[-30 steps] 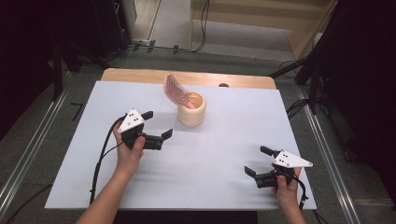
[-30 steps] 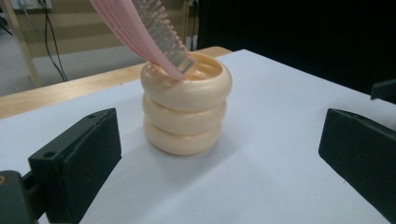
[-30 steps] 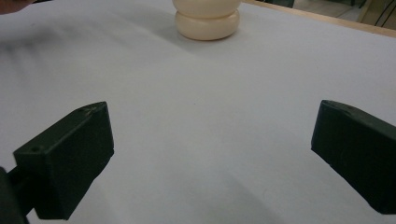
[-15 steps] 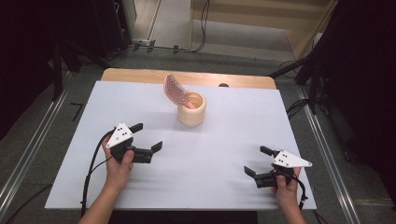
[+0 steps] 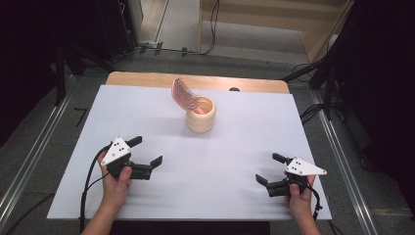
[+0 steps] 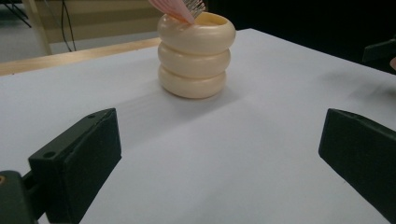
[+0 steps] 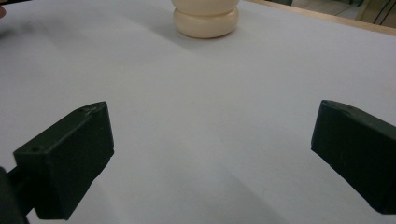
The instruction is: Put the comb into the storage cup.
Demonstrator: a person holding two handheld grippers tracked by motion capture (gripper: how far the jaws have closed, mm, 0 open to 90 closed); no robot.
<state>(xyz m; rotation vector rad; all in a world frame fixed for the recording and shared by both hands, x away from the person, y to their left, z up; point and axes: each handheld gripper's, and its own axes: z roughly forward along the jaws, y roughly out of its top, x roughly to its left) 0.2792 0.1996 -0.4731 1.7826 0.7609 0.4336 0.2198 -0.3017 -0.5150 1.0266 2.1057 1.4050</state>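
Holder: cream ribbed holder (image 5: 200, 115), three stacked rounded rings, upright on the white table top (image 5: 235, 147), toward the far side, a little left of centre. Seen close in the left gripper view (image 6: 196, 58); its lowest ring at the top edge of the right gripper view (image 7: 205, 21).
Brush: pink brush (image 5: 184, 94) stands in the holder, head leaning out over the rim toward the holder's far left. Bristled tip just visible at the rim in the left gripper view (image 6: 180, 7).
Left gripper: left gripper (image 5: 146, 151), nearer than the holder and to its left, well apart from it. Jaws spread wide, nothing between them, pointing toward the holder's near side. Held by the left hand (image 5: 116, 183); grey plate on top, cable trailing down off the near edge.
Right gripper: right gripper (image 5: 270, 169), nearer than the holder and to its right, farther off than the left one. Jaws spread wide, empty, over bare table. Held by the right hand (image 5: 299, 198).
Table edge: wooden strip (image 5: 147, 78) shows beyond the holder, along the far side.
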